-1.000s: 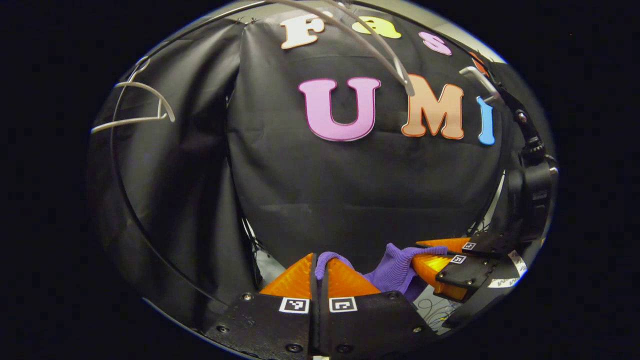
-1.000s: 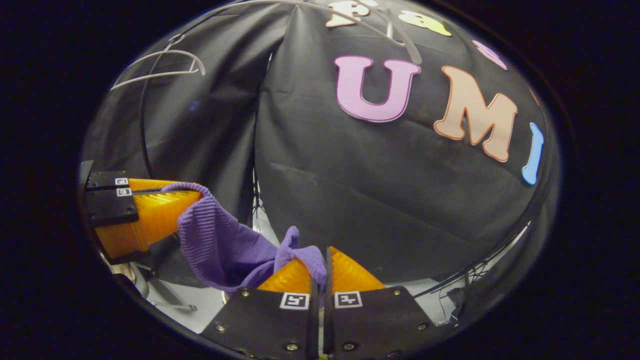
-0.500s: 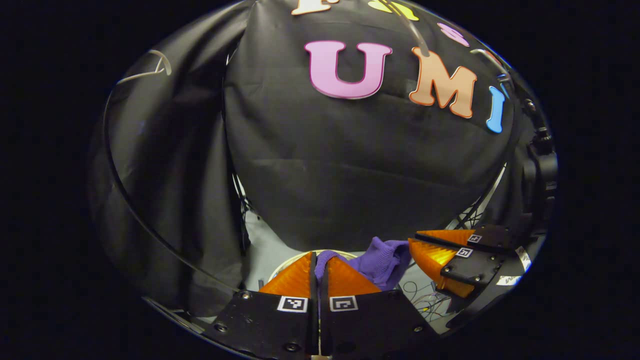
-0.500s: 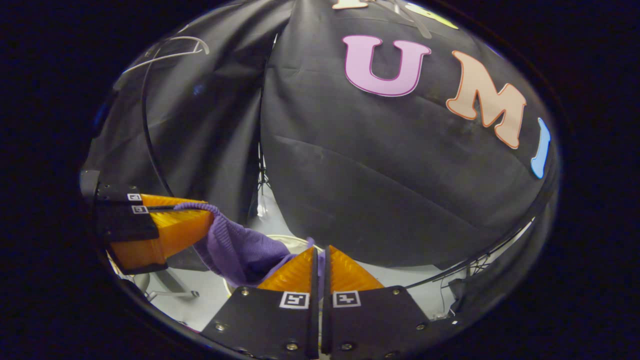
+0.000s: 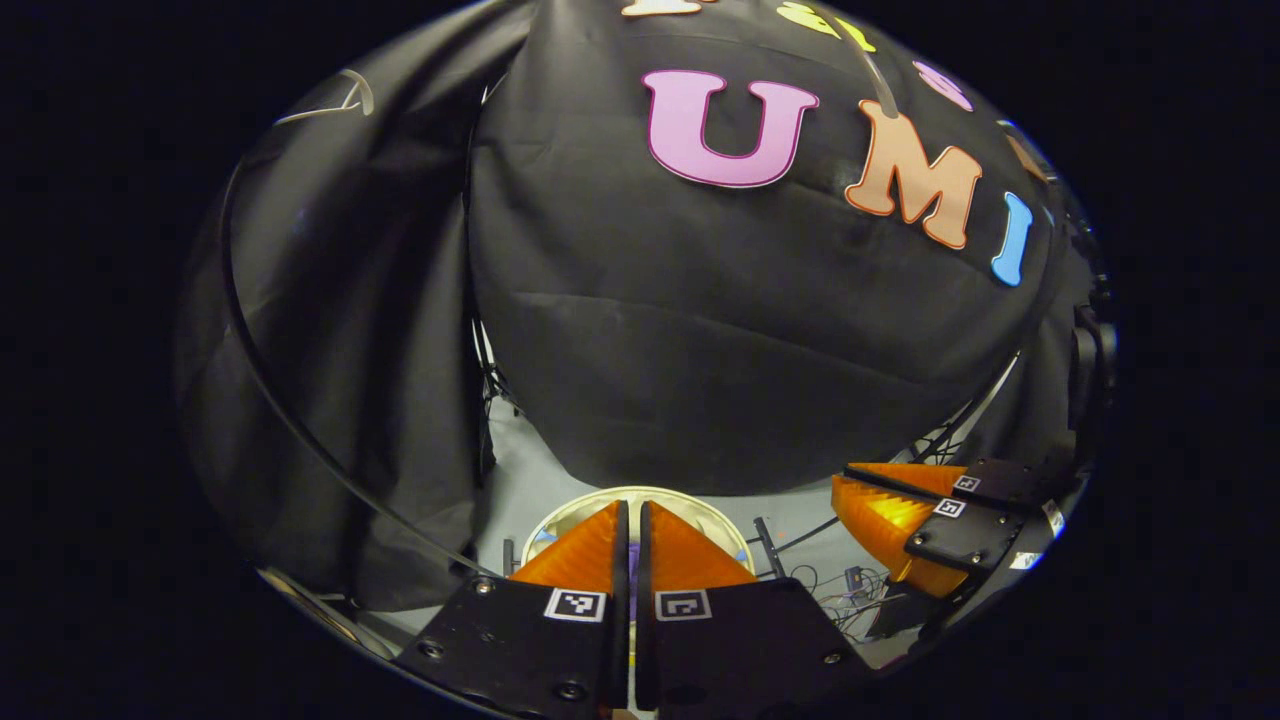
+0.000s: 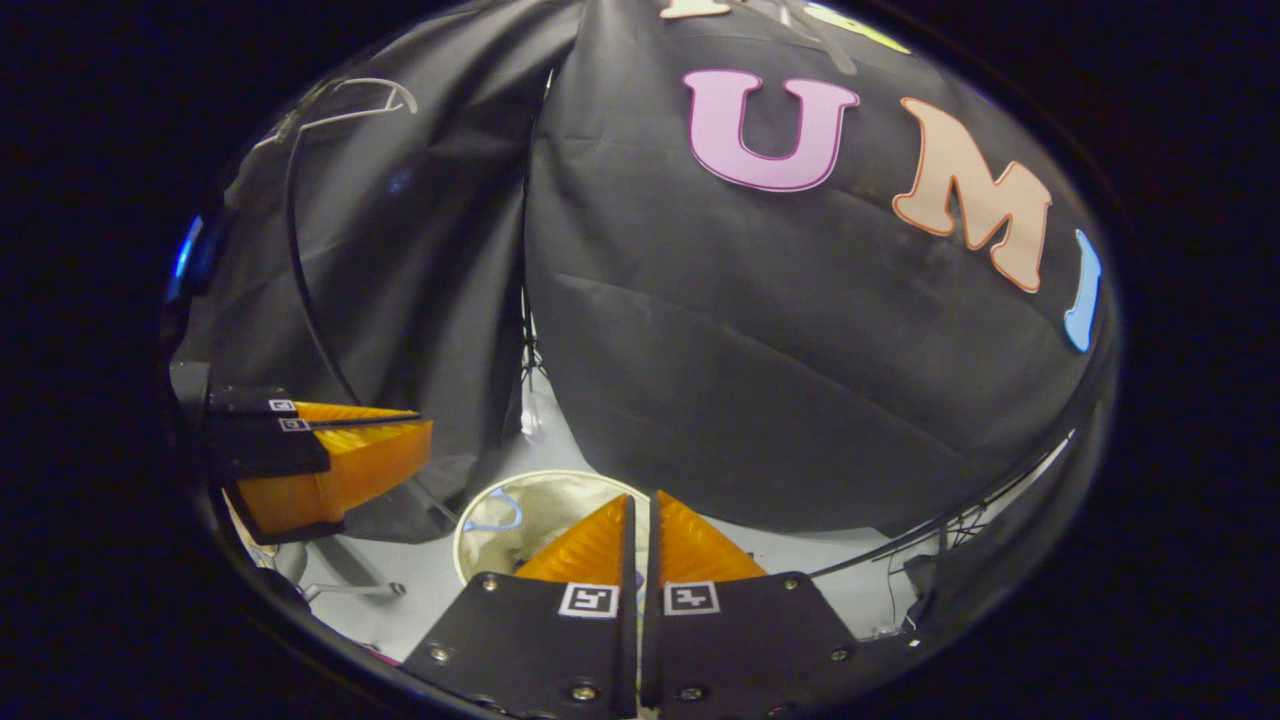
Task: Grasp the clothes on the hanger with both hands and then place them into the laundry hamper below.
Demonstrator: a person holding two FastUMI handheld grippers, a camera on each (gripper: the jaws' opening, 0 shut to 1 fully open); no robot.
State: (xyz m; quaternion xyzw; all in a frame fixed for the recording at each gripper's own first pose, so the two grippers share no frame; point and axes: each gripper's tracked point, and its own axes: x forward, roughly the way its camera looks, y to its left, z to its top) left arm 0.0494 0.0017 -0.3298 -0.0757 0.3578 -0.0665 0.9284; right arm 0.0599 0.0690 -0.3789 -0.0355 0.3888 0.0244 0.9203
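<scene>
In the left gripper view, the left tool (image 5: 630,505) has its orange fingers together with only a thin slit between them, and no cloth shows at the tips. The right tool (image 6: 640,497) is closed the same way. Just beyond both sits the round pale laundry hamper (image 6: 470,510) on the floor. The clothes cannot be made out. A black cloth wall (image 5: 720,330) hangs behind.
</scene>
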